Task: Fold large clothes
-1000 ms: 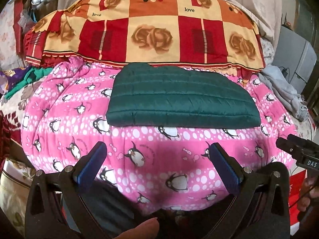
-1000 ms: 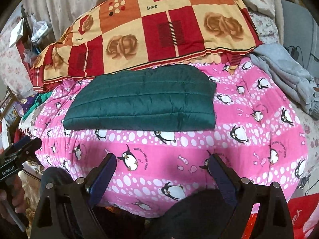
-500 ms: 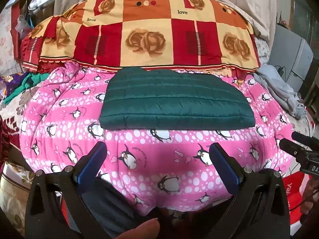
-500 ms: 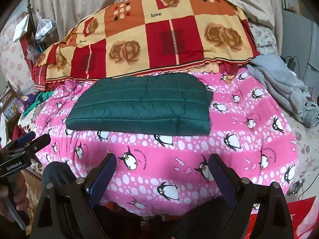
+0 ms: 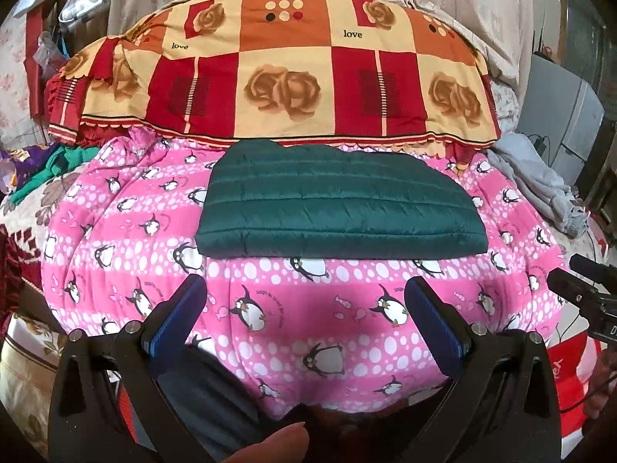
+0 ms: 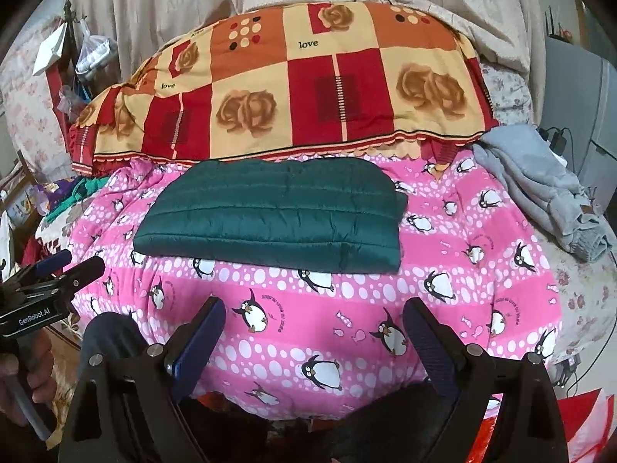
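A dark green quilted jacket (image 5: 339,208) lies folded into a flat rectangle on the pink penguin blanket (image 5: 270,308); it also shows in the right wrist view (image 6: 277,212). My left gripper (image 5: 304,308) is open and empty, held back from the jacket over the blanket's near edge. My right gripper (image 6: 312,324) is open and empty, also short of the jacket. The right gripper's tip shows at the edge of the left wrist view (image 5: 586,285). The left gripper shows at the left of the right wrist view (image 6: 50,281).
A red and orange rose-print quilt (image 5: 285,73) is piled behind the jacket. Grey clothing (image 6: 547,189) lies at the blanket's right. Green and purple clothes (image 5: 46,166) lie at the left. Curtains hang behind. A grey cabinet (image 5: 559,115) stands far right.
Both grippers have drawn back and tilted up from the bed, so the jacket sits lower and farther in view. The jacket has not moved. Both stay open.
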Demonstrator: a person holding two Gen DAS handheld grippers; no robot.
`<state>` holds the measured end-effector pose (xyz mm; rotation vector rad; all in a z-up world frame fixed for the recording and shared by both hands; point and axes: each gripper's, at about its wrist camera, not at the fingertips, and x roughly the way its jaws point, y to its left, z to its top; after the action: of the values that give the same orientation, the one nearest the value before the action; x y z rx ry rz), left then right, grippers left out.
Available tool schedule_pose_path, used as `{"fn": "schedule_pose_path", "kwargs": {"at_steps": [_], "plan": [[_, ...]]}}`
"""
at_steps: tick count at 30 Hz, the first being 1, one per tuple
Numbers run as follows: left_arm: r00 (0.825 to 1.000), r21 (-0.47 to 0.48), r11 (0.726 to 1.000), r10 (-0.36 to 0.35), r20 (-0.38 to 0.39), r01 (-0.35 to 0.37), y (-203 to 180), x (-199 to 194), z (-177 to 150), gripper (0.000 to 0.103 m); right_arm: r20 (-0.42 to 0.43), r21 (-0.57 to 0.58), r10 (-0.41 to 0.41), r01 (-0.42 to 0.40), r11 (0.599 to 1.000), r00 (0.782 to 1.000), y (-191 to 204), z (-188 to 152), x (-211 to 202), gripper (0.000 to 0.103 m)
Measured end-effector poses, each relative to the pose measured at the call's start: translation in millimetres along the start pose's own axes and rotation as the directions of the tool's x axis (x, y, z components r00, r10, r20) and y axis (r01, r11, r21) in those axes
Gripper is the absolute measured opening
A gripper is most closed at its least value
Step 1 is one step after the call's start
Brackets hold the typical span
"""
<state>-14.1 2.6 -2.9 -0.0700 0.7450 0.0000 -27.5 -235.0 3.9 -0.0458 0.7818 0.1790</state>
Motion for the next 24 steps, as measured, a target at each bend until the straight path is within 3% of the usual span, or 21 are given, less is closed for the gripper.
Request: {"fn": "schedule_pose_path", "kwargs": {"at_steps": [24], "plan": [[0.999,-0.011,1.000,-0.006,0.047,0.006,-2,-8,-5,0.103,0.001,-0.005,-0.015,0.015,1.000,1.000,10,1,0,0.091]]}}
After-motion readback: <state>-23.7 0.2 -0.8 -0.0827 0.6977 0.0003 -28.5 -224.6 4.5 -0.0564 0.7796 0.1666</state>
